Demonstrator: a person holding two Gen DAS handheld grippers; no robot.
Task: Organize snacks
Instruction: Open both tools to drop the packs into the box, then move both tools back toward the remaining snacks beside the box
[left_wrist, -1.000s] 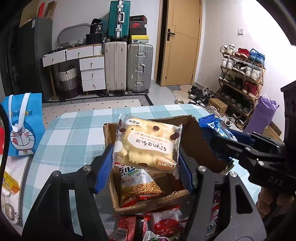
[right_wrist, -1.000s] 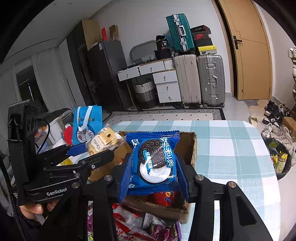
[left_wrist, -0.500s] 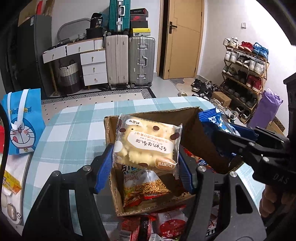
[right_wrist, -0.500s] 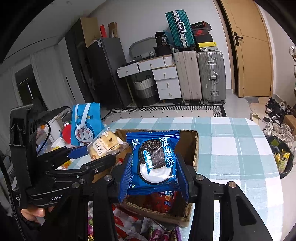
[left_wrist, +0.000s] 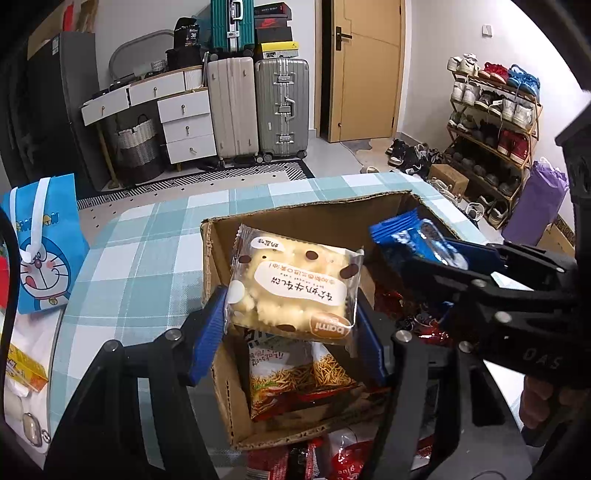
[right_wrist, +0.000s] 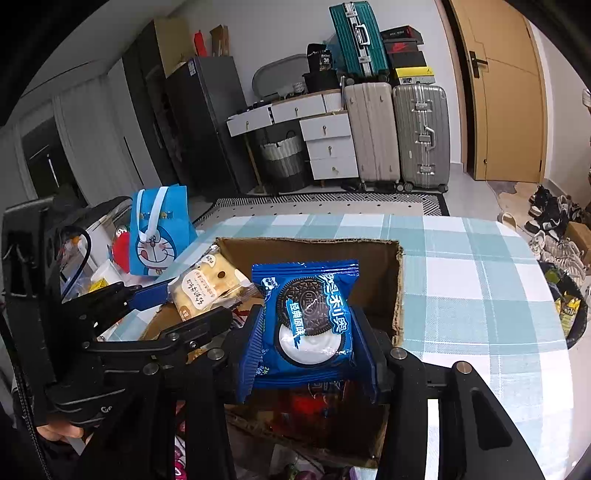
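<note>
left gripper (left_wrist: 291, 325) clamps a cream cake packet (left_wrist: 295, 291) above the left half of the open cardboard box (left_wrist: 295, 221). right gripper (right_wrist: 308, 350) clamps a blue oreo packet (right_wrist: 306, 321) above the right half. a noodle snack bag (left_wrist: 299, 373) lies in the box. checked worktop (right_wrist: 461, 280) bare to the far and right edges; doraemon bag (left_wrist: 40, 243) stands near the left edge.

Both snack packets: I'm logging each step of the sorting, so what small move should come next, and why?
Probably lower both a little further, then open the jaws. The left gripper holds the yellow pastry packet and the right gripper the blue cookie packet, both above the open cardboard box, where a noodle snack bag already lies.
</note>
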